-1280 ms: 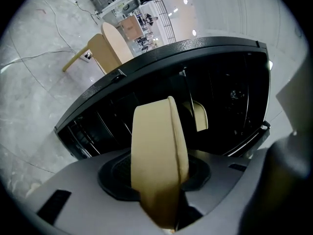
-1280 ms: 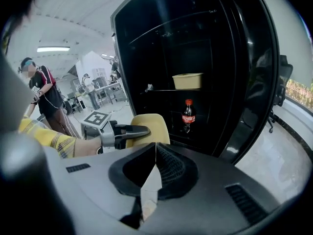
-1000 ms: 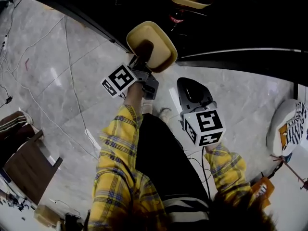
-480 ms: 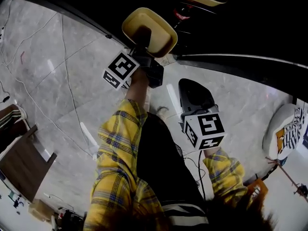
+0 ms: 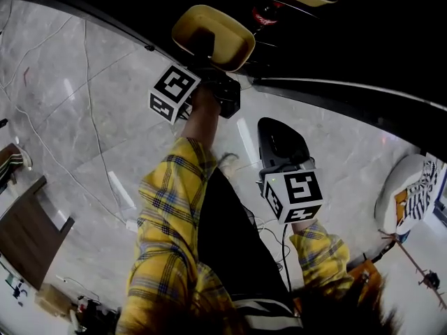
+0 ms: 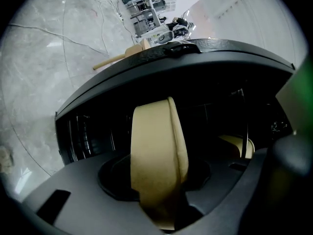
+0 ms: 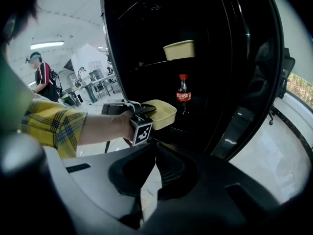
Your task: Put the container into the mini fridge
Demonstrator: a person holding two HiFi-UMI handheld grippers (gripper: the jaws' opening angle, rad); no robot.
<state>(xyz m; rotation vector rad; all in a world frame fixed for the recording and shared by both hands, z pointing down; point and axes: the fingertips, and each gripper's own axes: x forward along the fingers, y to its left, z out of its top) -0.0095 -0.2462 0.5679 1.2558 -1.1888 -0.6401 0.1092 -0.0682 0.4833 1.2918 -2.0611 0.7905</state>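
A beige container (image 5: pixel 213 37) hangs at the mouth of the open black mini fridge (image 5: pixel 363 40). My left gripper (image 5: pixel 211 56) is shut on its near rim. In the left gripper view the rim (image 6: pixel 159 160) stands edge-on between the jaws, in front of the fridge's dark inside (image 6: pixel 205 111). The right gripper view shows the same container (image 7: pixel 164 112) level with the lower shelf. My right gripper (image 5: pixel 278 139) hangs lower, over the floor, jaws together and nothing in them (image 7: pixel 152 153).
A second beige container (image 7: pixel 179 49) sits on the fridge's upper shelf and a cola bottle (image 7: pixel 182 94) stands below it. The open fridge door (image 7: pixel 254 67) is to the right. Cables (image 5: pixel 91 117) cross the marble floor. A person (image 7: pixel 41 72) stands far off.
My left gripper has carried the container up and forward, closer into the fridge opening. The right gripper has stayed about where it was.
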